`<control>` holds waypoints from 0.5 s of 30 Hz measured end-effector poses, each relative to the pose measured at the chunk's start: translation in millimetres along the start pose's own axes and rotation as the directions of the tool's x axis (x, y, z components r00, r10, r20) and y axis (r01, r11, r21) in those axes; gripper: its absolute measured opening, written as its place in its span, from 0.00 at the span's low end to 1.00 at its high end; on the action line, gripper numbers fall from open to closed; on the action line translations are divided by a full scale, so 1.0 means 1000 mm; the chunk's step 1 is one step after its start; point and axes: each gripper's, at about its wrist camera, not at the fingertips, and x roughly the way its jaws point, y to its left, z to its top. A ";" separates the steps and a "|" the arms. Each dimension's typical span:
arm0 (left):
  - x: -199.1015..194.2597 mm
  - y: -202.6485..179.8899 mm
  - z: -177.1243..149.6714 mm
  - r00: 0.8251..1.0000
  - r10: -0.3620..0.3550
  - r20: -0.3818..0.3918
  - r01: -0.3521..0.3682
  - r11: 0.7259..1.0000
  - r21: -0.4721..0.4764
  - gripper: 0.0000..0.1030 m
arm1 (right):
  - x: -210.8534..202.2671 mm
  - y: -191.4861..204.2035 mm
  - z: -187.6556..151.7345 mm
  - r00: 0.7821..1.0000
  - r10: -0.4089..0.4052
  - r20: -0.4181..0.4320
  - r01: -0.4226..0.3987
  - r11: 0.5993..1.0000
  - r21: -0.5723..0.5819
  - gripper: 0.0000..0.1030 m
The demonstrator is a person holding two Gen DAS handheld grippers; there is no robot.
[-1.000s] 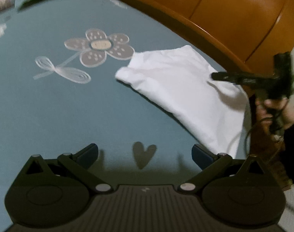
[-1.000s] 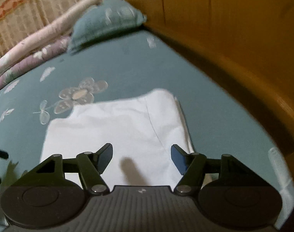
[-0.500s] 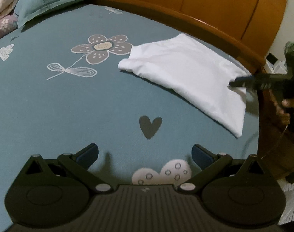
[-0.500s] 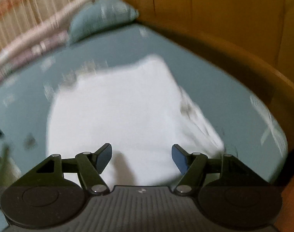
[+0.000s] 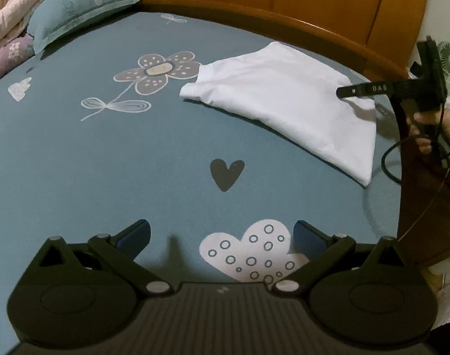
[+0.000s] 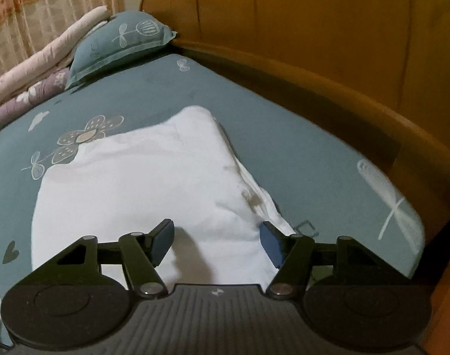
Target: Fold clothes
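Hovering over the folded white garment (image 6: 142, 189), the right gripper (image 6: 216, 241), jaws closing on nothing, could rumple the loose layers at three o'clock; the left gripper (image 5: 222, 236) gapes wide.

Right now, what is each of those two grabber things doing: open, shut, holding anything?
Left gripper: open, holding nothing, over the bedsheet.
Right gripper: jaws apart and closing, over the white garment, gripping nothing yet.
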 end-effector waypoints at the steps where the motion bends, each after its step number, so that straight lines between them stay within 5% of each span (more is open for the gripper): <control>1: -0.002 0.001 -0.001 1.000 0.010 0.003 -0.010 1.000 0.002 0.99 | -0.004 0.009 0.003 1.000 0.013 0.019 -0.012 1.000 -0.029 0.68; 9: -0.013 0.019 -0.012 0.997 0.077 0.008 -0.076 0.994 -0.082 0.99 | 0.033 0.083 0.058 0.989 0.148 0.019 -0.142 0.973 -0.184 0.66; 15: -0.028 0.032 -0.031 0.994 0.109 0.000 -0.108 0.982 -0.157 0.99 | 0.105 0.133 0.065 0.993 0.099 -0.065 -0.115 0.939 -0.325 0.58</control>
